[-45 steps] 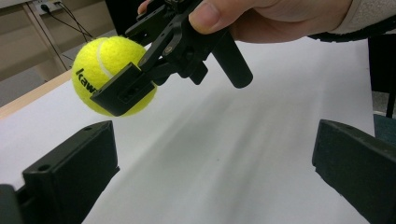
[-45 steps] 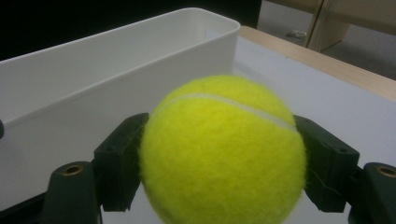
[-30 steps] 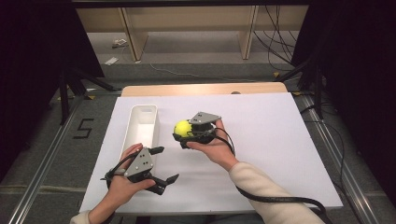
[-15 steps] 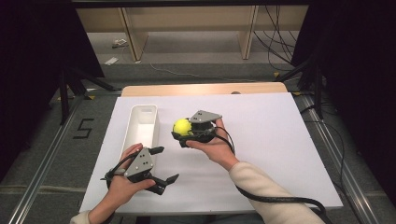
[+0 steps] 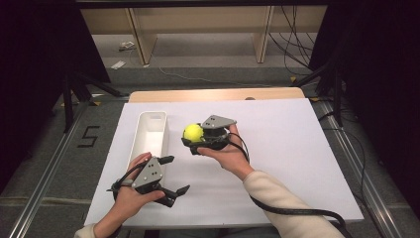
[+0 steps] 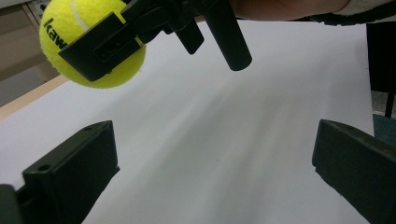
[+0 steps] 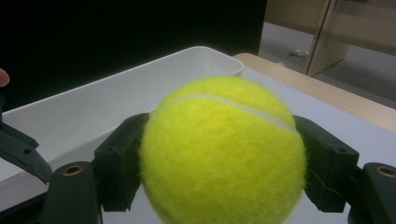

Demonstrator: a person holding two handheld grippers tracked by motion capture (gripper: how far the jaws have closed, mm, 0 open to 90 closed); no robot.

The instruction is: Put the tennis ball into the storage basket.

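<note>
Right gripper (image 5: 194, 139) clamping tennis ball (image 5: 193, 133) just beside white bin (image 5: 152, 130), apparently lifted above table. Left gripper (image 5: 171, 174) hovering near bin's near end, jaws spread apart.

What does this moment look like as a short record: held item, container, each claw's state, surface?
held item: tennis ball, yellow, clamped between the jaws of the right claw, off the sheet
container: white bin, long and narrow, nothing seen inside, just left of the ball
left claw: jaws wide apart, holding nothing, near the front end of the bin
right claw: shut on the ball, both jaws pressed to its sides in the right gripper view
surface: white sheet over a wooden table
ball and bin: apart, ball not in the bin
</note>
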